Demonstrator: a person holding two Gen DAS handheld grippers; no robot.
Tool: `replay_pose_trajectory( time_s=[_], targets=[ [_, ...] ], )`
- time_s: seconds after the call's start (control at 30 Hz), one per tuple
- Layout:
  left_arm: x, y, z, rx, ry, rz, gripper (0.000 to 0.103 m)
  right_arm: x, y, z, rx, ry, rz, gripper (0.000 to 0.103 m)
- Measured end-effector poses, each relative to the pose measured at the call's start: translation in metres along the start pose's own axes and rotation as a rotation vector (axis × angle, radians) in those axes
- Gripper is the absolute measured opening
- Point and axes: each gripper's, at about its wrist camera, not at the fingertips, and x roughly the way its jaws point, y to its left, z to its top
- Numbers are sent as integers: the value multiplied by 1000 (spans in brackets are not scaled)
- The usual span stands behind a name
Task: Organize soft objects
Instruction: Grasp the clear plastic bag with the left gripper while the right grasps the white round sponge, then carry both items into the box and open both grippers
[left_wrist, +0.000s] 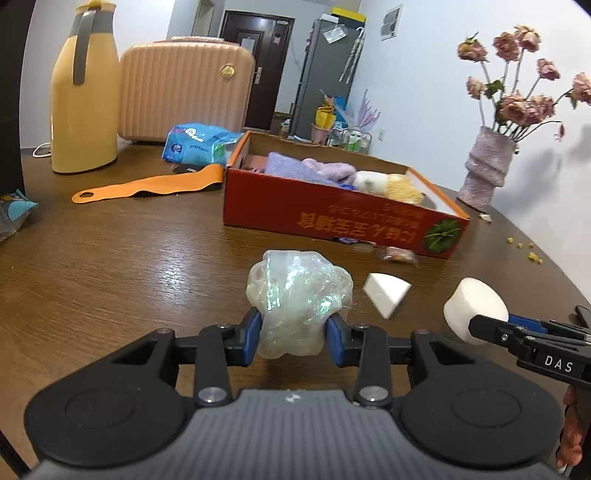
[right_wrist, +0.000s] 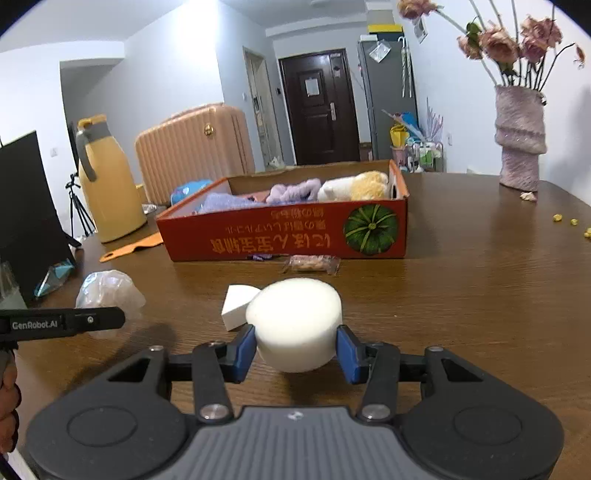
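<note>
My left gripper (left_wrist: 293, 338) is shut on a crumpled clear iridescent plastic wad (left_wrist: 299, 295), lifted a little off the brown table (left_wrist: 129, 266). My right gripper (right_wrist: 295, 350) is shut on a round white sponge (right_wrist: 293, 321); that sponge (left_wrist: 474, 308) also shows at the right of the left wrist view. A white wedge sponge (left_wrist: 386, 291) lies on the table between the two, seen as the wedge (right_wrist: 238, 304) behind the round sponge. Ahead stands a red cardboard box (left_wrist: 332, 218), the same box (right_wrist: 288, 236), holding purple cloths and a white-and-yellow plush.
A yellow thermos jug (left_wrist: 83, 92), a pink suitcase (left_wrist: 184, 88), a blue packet (left_wrist: 199, 142) and an orange strap (left_wrist: 147, 184) are at the back left. A vase of dried roses (left_wrist: 487, 166) stands at the right. A small wrapped snack (right_wrist: 312, 264) lies before the box.
</note>
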Motion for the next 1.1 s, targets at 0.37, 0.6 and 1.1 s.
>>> replay_pose_trajectory(
  time_s=[0.37, 0.6, 1.1],
  targets=[
    [-36, -30, -8, 56, -39, -47, 37, -54, -4, -10, 27, -75, -6, 46],
    [-26, -47, 9, 111, -61, -75, 37, -56, -14, 5, 10, -102, -23, 46],
    [150, -74, 140, 103, 75, -258, 39, 120, -63, 183, 60, 26, 94, 47]
  ],
)
